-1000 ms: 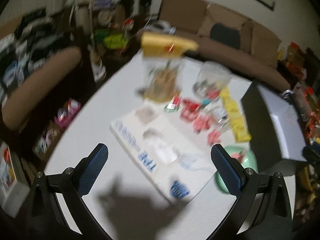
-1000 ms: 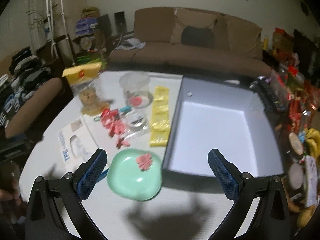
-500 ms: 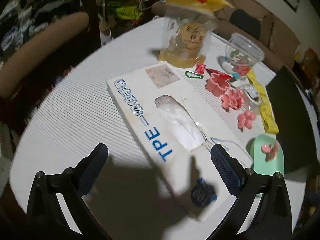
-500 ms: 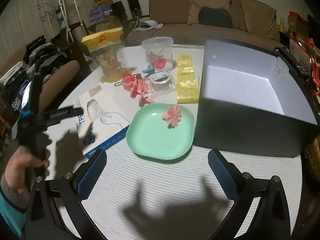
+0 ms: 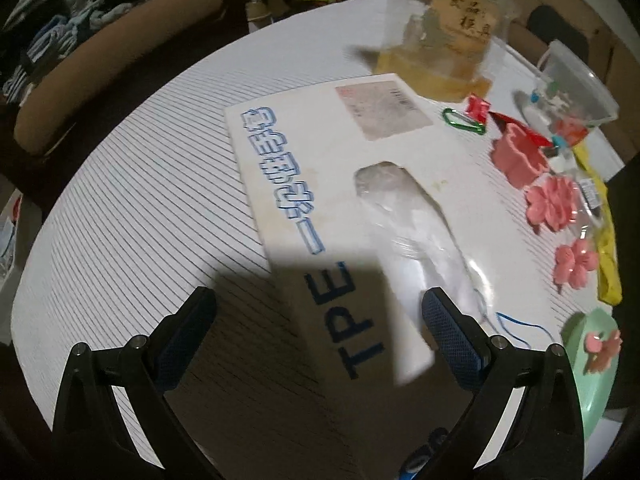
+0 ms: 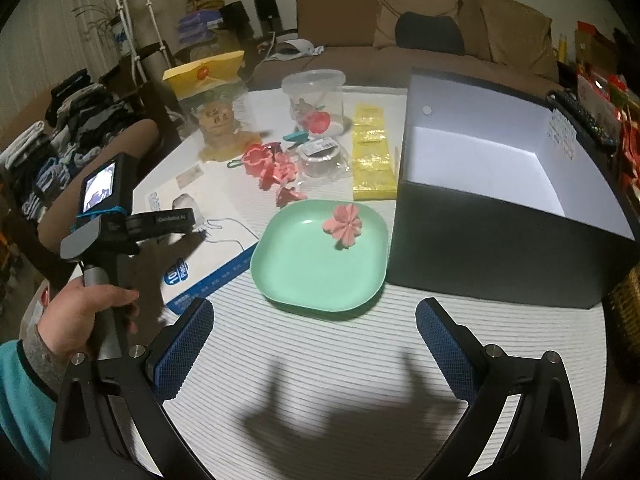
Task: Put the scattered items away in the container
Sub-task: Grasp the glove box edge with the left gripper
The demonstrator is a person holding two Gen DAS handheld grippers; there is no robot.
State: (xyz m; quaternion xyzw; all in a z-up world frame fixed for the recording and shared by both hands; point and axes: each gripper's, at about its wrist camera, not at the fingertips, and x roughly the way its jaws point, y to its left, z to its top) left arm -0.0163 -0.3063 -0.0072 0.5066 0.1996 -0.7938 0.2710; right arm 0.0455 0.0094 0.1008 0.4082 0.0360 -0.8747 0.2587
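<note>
A flat white TPE glove box (image 5: 332,184) lies on the white round table (image 5: 140,208). My left gripper (image 5: 318,340) is open and hovers low over the box's near end. In the right wrist view the box (image 6: 208,236) lies left of a green plate (image 6: 312,264) carrying a pink flower cutter (image 6: 344,222). My right gripper (image 6: 314,344) is open and empty above bare table in front of the plate. A black open container with a white inside (image 6: 500,200) stands right of the plate. Pink cutters (image 6: 272,168), a clear tub (image 6: 314,100) and a yellow packet strip (image 6: 372,152) lie behind.
A clear bag with a yellow header (image 6: 216,112) stands at the back left of the table. A brown chair (image 5: 112,52) is beyond the table's left edge. A sofa (image 6: 420,24) is behind. Snacks and a remote (image 6: 584,120) lie at the right.
My left gripper has moved down and closer over the glove box, which fills more of its view. My right gripper has dropped lower and pulled back slightly toward the table's near edge.
</note>
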